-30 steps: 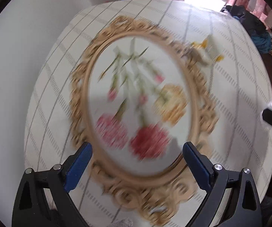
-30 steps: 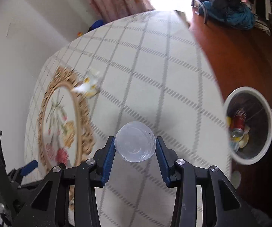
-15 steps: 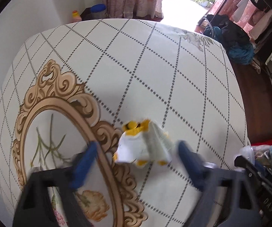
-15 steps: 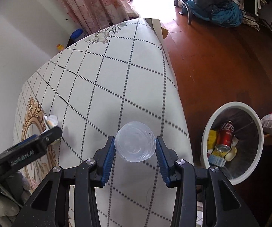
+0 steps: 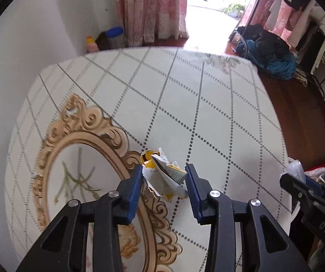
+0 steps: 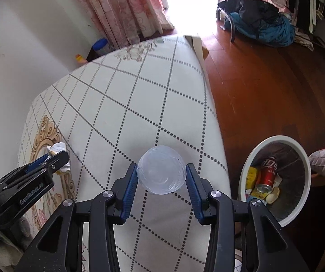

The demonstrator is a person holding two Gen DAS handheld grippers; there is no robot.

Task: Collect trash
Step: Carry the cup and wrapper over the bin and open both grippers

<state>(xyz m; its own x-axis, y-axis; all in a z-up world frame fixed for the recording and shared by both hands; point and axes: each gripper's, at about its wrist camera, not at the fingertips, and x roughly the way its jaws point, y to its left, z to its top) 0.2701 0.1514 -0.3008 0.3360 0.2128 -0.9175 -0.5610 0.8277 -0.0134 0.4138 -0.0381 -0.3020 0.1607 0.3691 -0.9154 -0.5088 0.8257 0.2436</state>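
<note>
- Wooden floor runs right of your table [image 6: 139,104], whose cloth has a dotted diamond grid and a gold oval print at its left.
- Your right gripper [image 6: 161,178] is clamped on a clear cup [image 6: 161,172], held over the table's near right edge; the bin [image 6: 307,158] lies to its right and lower, so this hand is the nearer one.
- Your left gripper [image 5: 163,178] brackets the crumpled wrapper [image 5: 162,175] on the print's rim; both pads look to touch it, but whether they grip firmly I cannot tell.
- That bin holds a red can [image 6: 268,168], a second can and yellow scraps.
</note>
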